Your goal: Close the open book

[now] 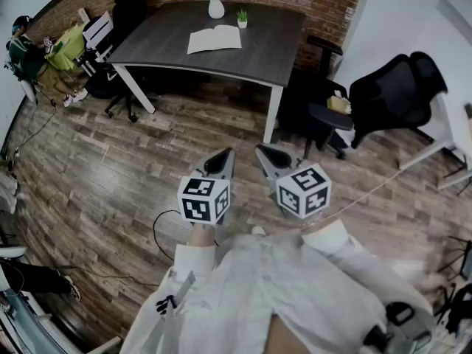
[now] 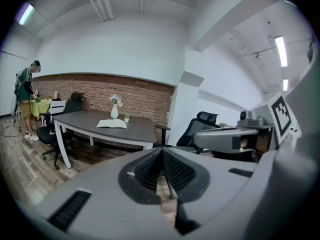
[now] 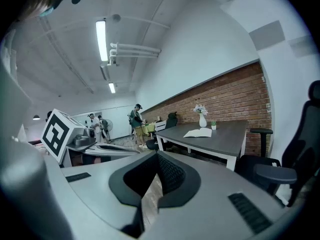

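Item: open book [image 1: 214, 39]; lies flat, pages up, upper centre of the head view, on the dark table [image 1: 284, 57]; white vase [image 1: 215, 7] and small plant [image 1: 242, 19] stand just behind it.
Handling, judged: light; pages thin and floppy; may slide on the smooth top; best taken at one cover's outer edge and folded over the spine.
Left gripper [image 1: 223, 158], right gripper [image 1: 264, 153]: jaws together, nothing held; lower centre, well apart from the book.
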A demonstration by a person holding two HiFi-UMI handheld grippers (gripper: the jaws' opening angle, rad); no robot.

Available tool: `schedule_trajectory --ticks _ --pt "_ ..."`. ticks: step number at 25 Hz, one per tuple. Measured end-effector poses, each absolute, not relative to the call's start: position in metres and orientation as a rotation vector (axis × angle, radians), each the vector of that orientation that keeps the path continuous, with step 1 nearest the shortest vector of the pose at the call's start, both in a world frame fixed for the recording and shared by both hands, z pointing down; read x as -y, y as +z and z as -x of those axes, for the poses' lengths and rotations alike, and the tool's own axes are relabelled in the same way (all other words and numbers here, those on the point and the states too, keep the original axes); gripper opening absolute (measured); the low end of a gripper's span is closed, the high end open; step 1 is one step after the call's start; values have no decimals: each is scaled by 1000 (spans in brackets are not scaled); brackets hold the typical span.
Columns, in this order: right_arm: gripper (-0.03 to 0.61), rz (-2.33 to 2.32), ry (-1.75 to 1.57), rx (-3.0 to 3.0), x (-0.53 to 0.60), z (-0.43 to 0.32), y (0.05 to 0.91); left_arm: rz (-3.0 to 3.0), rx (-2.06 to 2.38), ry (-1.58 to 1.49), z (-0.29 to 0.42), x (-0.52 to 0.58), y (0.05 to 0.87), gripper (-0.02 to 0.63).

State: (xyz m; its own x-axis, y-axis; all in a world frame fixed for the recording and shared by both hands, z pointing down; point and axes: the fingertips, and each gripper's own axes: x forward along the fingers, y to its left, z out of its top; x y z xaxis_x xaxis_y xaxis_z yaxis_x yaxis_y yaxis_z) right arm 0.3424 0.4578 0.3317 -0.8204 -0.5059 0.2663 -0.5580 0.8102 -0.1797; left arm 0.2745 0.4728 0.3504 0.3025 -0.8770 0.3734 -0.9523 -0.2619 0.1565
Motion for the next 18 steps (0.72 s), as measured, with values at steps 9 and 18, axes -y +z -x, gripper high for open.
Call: schedule_trajectory --ticks 9,18 --pt "5 -830 401 2774 -450 -345 341 -2226 1615 283 -281 -469 353 5" --pt "6 -650 461 2850 -455 -330 338 -2280 1517 96 -290 -462 342 5"
